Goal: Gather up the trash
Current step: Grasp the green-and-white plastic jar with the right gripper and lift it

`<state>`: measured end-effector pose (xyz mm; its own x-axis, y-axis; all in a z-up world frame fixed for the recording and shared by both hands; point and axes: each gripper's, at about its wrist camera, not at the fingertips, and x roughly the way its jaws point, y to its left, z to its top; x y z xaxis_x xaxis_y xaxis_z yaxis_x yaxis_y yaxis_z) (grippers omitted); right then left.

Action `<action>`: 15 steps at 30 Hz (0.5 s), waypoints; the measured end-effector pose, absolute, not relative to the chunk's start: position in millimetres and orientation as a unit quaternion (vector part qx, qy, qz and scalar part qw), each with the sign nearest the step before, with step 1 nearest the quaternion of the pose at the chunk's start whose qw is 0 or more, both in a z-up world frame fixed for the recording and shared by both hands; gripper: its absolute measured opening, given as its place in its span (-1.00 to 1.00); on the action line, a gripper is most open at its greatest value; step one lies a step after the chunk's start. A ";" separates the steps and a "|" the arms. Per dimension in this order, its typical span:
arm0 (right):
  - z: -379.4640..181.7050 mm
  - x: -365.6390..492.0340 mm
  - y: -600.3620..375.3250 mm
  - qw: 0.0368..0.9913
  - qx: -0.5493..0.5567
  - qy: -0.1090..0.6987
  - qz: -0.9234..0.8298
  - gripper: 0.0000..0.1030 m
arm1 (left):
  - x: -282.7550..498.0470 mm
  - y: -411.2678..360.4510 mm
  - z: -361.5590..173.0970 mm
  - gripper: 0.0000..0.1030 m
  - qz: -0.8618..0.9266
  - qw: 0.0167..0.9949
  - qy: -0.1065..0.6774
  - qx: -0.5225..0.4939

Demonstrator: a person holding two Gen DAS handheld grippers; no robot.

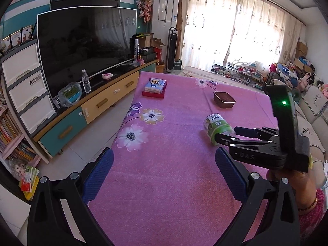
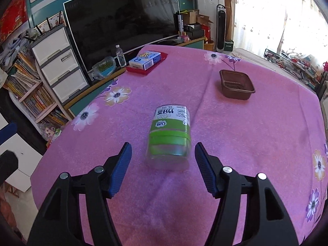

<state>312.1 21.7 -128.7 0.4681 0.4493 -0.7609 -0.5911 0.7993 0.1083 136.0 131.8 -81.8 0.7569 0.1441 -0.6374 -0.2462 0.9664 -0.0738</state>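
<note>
We have our right gripper (image 2: 163, 157) low over the pink flowered tabletop (image 2: 246, 143), its blue-padded fingers (image 2: 123, 164) spread wide on either side of the near end of a green-labelled clear canister (image 2: 170, 129), and neither pad touches it. The canister lies on its side near the middle of the cloth, label end pointing away from us. From the left wrist view we see that same right gripper (image 1: 220, 139) reaching in from the right, its tips at the canister (image 1: 215, 125), with a green light glowing on its body. Our left gripper (image 1: 164, 170) hangs over bare cloth nearer the front edge, fingers (image 1: 100, 174) parted wide with nothing between them. Beyond the canister, well apart from it, a brown plastic tray (image 2: 237, 86) sits upright on the cloth. At the far left corner a blue-and-white box (image 2: 145, 60) rests on top of a flat red box (image 2: 141, 69). Off the tabletop, a large dark television (image 1: 86, 45) stands on a low cabinet with a water bottle (image 1: 86, 81) in front of it.
</note>
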 end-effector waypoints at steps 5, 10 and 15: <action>-140.7 323.0 36.3 0.851 -0.107 0.423 0.291 0.20 | 142.1 118.7 -82.5 0.90 0.097 0.934 0.337 -0.074; -152.2 332.1 38.7 0.848 -0.119 0.434 0.279 0.16 | 145.0 114.8 -85.8 0.90 0.094 0.933 0.341 -0.072; -157.1 335.1 37.7 0.848 -0.122 0.438 0.273 -0.06 | 149.1 109.7 -88.3 0.90 0.092 0.931 0.346 -0.068</action>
<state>335.1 37.7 -157.1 0.4671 0.3560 -0.8094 -0.5704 0.8207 0.0318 149.1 109.8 -88.3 0.7441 0.1235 -0.6565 -0.2178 0.9739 -0.0637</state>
